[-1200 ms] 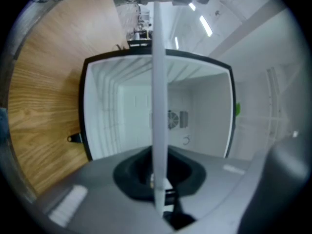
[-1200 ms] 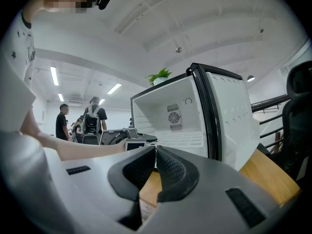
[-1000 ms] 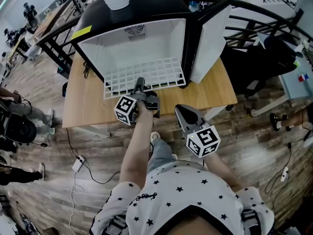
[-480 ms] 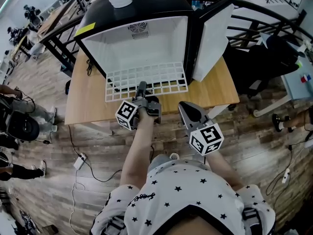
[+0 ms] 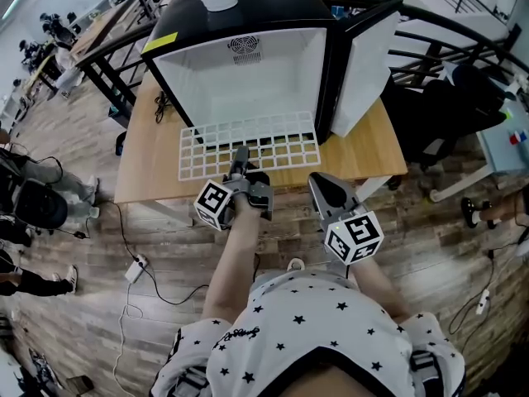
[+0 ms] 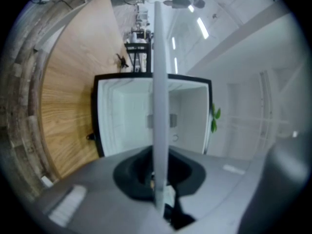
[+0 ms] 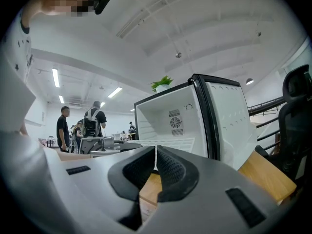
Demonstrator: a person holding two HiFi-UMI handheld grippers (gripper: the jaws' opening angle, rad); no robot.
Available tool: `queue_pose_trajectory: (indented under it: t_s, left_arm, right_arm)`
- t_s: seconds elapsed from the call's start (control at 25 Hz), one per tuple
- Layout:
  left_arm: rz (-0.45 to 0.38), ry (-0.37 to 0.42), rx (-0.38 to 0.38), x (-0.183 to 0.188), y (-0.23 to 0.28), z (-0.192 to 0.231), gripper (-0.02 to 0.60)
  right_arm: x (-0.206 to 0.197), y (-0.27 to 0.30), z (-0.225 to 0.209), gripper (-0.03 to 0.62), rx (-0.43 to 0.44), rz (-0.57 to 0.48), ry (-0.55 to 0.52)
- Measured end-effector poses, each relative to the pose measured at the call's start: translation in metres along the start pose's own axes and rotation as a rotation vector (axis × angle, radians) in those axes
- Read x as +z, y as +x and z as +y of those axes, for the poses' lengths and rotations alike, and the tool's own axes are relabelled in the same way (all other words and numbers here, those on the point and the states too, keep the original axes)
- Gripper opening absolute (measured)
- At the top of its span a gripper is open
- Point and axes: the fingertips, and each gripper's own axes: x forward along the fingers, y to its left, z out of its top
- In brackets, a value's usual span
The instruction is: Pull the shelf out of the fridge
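The left claw [image 5: 240,159] clamps ahead of the closed right claw [image 5: 320,184].

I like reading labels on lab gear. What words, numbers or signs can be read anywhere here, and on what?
No text here is readable.
Yellow sticker on the fridge top: too small to read.
Small script on the shirt: too blurred to read.
Left marker cube and right marker cube: black-and-white square patterns, not words.
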Motion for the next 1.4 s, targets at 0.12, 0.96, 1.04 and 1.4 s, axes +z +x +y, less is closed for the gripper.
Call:
queue_pose_trajectory:
  t_s: [0.12,0.96,1.04,1.4]
  left_arm:
    - [-0.005,-0.002,0.007,0.007,-0.019,0.000,0.032]
    - [-0.001,-0.029,0.041,0.024,-0.183,0.007,0.032]
    - [-0.006,-0.035,0.043,0.023,-0.198,0.008,0.032]
    - [-0.019,-0.044,0.048,0.023,-0.266,0.009,0.032]
  right_arm:
    - [0.000,-0.005,0.011,0.023,-0.001,-0.005,0.002]
    - [-0.014,-0.080,0.108,0.023,-0.013,-0.015,0.018]
    - [-0.017,-0.089,0.117,0.023,-0.012,-0.013,0.019]
    - [-0.024,-0.127,0.158,0.023,0.025,-0.002,0.012]
